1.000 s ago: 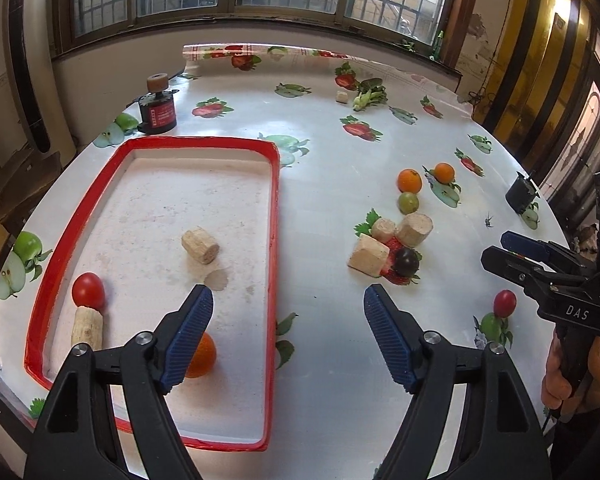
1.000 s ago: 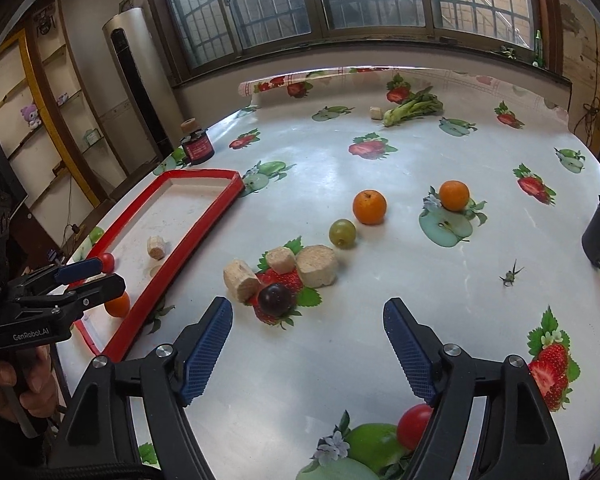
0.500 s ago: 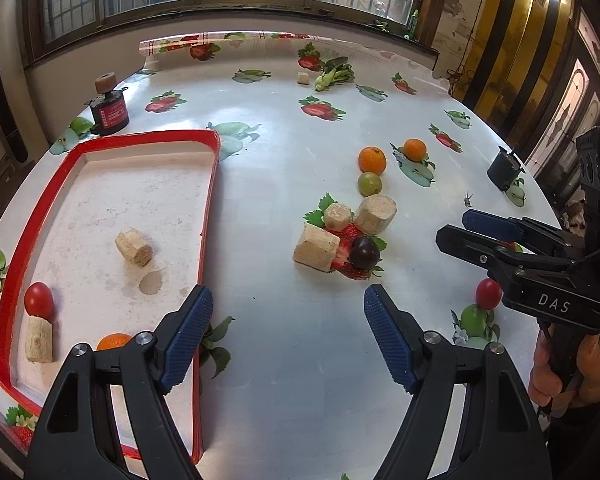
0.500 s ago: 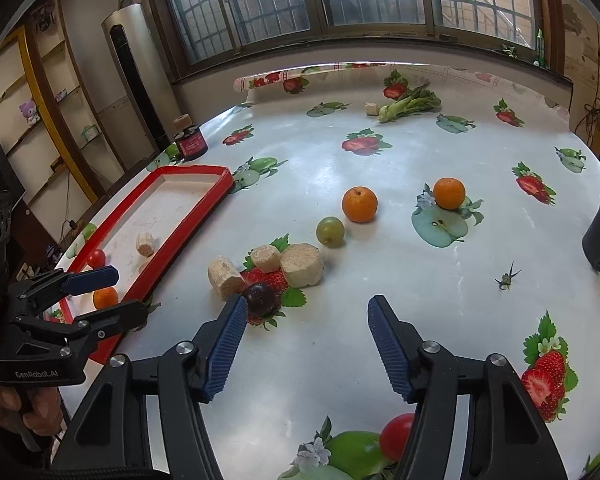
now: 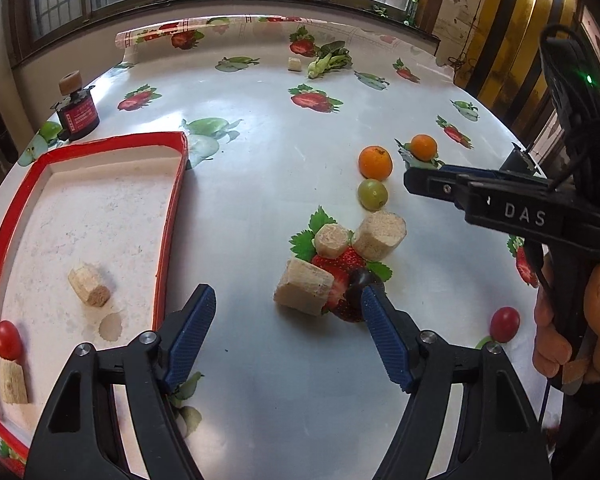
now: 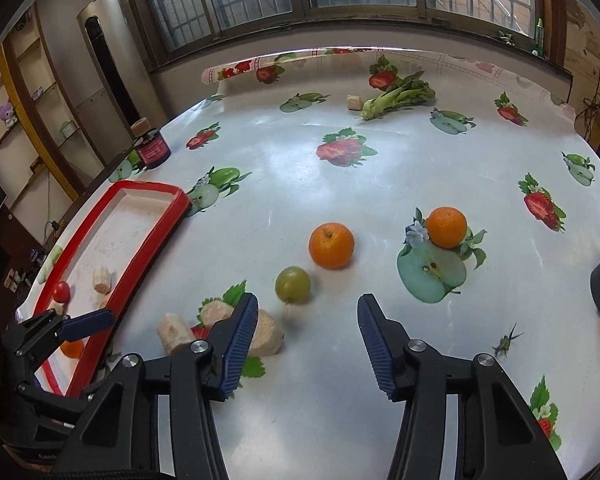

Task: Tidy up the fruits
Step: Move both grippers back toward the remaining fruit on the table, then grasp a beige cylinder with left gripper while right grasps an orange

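Tray: the red-rimmed tray (image 5: 172, 204) lies at the left of the surface (image 5: 260, 152); inside are a cherry tomato (image 5: 7, 339), two cork-like cylinders and, seen from the right wrist, a small orange (image 6: 72, 349).
Left gripper (image 5: 286, 322): jaws spread with nothing between them, having just narrowed a little; the right jaw's tip sits just beside the dark plum (image 5: 360, 280).
Plum cluster: the plum rests against three pale cylinders (image 5: 304, 286) on a printed strawberry, so it is crowded on its left.
Advice, left: I would judge the plum is this hand's target; centre the jaws over it and come down on its free side, so the cylinders are not nudged.
Loose fruit: a green grape (image 6: 293, 284), a larger orange (image 6: 331, 245) and a second orange (image 6: 446, 227) sit apart mid-surface; a red tomato (image 5: 504, 323) lies nearer the right edge.
Right gripper (image 6: 307, 338): jaws apart and empty, having just been closing; the grape lies just ahead of them.
Advice, right: round fruit rolls, so straddle it squarely before pinching, gently.
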`<state>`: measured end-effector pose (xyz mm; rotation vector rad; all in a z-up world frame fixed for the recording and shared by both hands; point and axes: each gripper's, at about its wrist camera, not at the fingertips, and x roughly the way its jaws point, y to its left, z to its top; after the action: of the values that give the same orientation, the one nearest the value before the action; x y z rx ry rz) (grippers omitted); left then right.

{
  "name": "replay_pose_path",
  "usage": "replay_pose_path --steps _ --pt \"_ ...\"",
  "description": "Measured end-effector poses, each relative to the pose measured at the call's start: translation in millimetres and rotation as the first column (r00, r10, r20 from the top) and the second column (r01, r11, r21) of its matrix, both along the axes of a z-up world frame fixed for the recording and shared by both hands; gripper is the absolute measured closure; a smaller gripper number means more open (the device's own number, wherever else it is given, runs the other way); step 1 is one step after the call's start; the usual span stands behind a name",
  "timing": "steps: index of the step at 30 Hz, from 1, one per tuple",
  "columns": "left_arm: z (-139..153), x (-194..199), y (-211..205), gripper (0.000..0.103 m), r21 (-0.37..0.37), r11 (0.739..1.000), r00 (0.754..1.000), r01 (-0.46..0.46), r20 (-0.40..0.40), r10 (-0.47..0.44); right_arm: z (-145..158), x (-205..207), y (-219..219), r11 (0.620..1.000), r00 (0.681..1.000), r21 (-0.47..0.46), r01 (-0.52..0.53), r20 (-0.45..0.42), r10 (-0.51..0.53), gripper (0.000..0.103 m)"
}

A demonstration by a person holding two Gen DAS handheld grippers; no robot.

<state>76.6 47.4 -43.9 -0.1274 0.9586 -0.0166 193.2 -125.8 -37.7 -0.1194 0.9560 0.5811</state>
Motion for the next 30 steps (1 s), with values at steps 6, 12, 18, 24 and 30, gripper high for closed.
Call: replay_pose_path --steps 6,12,18,24,30 --pt "-15 14 -1 0.041 0.008 1.0 0.999 0.015 -0.041 -0.015 -11 26 14 1.0 1.0 -0.023 0.002 -0.03 -0.002 0.049" --pt "-26 20 -5 0.059 0.025 0.999 0.998 0.041 -0.045 -0.04 -33 44 31 0.999 0.997 -0.048 0.015 -0.069 -0.019 0.052" --pt "-24 19 -4 0.074 -0.021 0.998 0.998 0.057 -0.034 -0.058 -34 55 31 0.999 0.996 0.0 0.048 -0.074 -0.048 0.064" --pt "-23 15 -4 0.075 -0.034 0.998 0.998 0.054 -0.032 -0.055 -40 71 22 0.993 0.987 0.072 0.09 -0.141 -0.079 0.064" --pt "-17 8 -2 0.075 -0.037 0.998 0.999 0.049 -0.015 -0.049 -41 70 31 0.993 0.989 0.084 0.086 -0.129 -0.075 0.069"
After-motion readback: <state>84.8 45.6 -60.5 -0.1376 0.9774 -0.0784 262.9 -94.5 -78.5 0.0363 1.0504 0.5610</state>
